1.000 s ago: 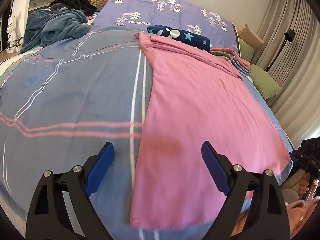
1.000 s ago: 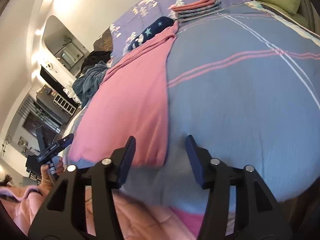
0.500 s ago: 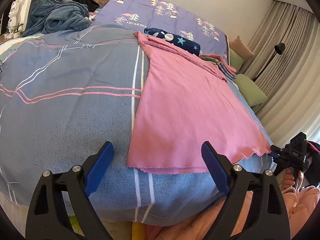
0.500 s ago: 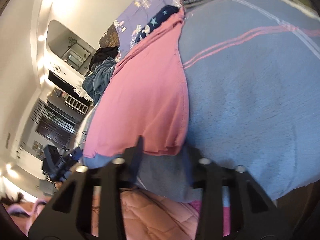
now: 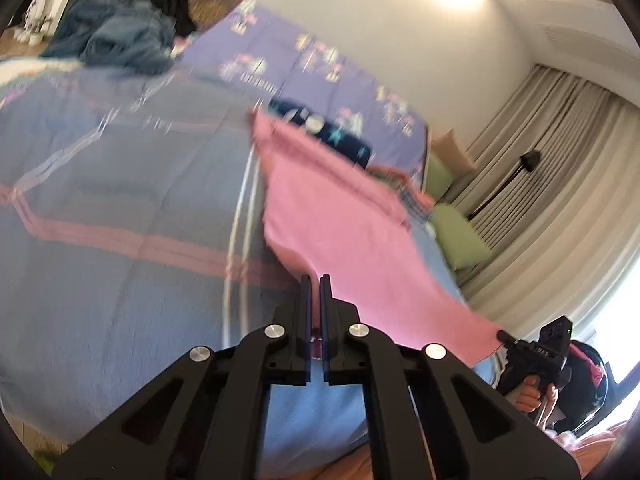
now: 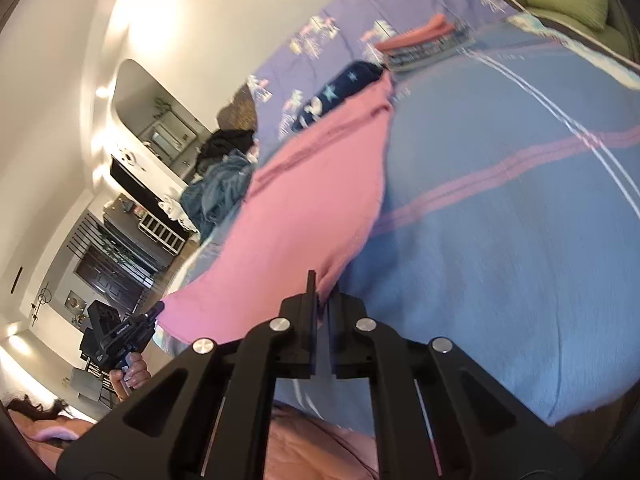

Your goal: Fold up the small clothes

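Pink garment (image 5: 360,236) spread lengthwise on the bed (image 5: 120,208), near hem lifted. Left hand-held gripper (image 5: 315,280) and right hand-held gripper (image 6: 320,280) each clamped on a hem corner. Fold barely begun; folded pile (image 6: 424,40) waiting by the pillows.

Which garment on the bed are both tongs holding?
The large pink garment, pinched at its near corners; the navy starred one and the folded pile lie beyond, untouched.
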{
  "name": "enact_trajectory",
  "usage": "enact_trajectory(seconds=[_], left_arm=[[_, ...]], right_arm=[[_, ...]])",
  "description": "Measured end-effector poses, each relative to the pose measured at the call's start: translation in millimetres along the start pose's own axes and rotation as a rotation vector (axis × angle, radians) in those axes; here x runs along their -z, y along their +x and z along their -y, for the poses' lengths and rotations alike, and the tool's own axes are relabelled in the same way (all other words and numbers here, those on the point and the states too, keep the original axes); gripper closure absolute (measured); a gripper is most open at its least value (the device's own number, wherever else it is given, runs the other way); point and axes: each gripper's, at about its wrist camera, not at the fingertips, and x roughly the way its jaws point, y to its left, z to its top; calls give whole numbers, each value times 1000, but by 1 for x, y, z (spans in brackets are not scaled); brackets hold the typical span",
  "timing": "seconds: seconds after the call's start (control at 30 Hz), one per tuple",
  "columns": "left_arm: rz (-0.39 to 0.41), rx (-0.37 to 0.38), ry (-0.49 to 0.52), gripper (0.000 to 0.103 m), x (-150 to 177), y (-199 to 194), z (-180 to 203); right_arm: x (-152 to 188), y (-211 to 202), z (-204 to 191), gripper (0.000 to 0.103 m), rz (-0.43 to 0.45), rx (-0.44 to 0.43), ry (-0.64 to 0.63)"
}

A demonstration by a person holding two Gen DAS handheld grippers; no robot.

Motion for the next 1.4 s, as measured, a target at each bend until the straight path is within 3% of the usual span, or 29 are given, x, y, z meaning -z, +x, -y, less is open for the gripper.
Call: enact_trajectory(seconds=[0.27, 0.4, 0.43, 0.47, 0.5, 0.6, 0.7, 0.77, 0.83, 0.9, 0.97, 1.1, 1.2, 1.4], left_arm=[[127, 18, 47, 103, -37, -13, 22], [33, -36, 75, 101, -36, 4, 20], [-20, -56, 67, 84, -32, 10, 15], [-67, -82, 59, 58, -28, 14, 9], [-110, -116, 52, 51, -20, 16, 3], [-192, -164, 72, 46, -1, 16, -9], [-293, -136, 53, 44, 21, 18, -20], [-327, -123, 33, 44, 35, 22, -28], [-285, -126, 42, 46, 41, 20, -26], [-262, -94, -9, 100, 42, 21, -29], [-245, -68, -109, 98, 41, 28, -36], [-106, 2, -122, 98, 19, 16, -21], [-7, 62, -104, 98, -7, 7, -6], [44, 81, -55, 98, -48, 18, 19]], right_arm=[[-35, 1, -28, 99, 67, -42, -68], [-42, 14, -33, 99, 42, -5, -105], [-42, 17, -33, 99, 30, 2, -105], [-40, 20, -31, 99, 17, 9, -105], [-37, 23, -29, 99, 4, 20, -102], [-29, 31, -18, 99, -44, 70, -77], [-27, 35, -7, 99, -68, 94, -38], [-25, 34, -3, 99, -71, 102, -23], [-23, 33, -4, 99, -66, 99, -29], [-22, 33, -7, 99, -63, 95, -40], [-22, 31, -10, 99, -51, 89, -48], [-27, 25, -16, 99, -24, 68, -58], [-37, 20, -22, 99, 21, 47, -73], [-61, 14, -27, 99, 91, 11, -91]])
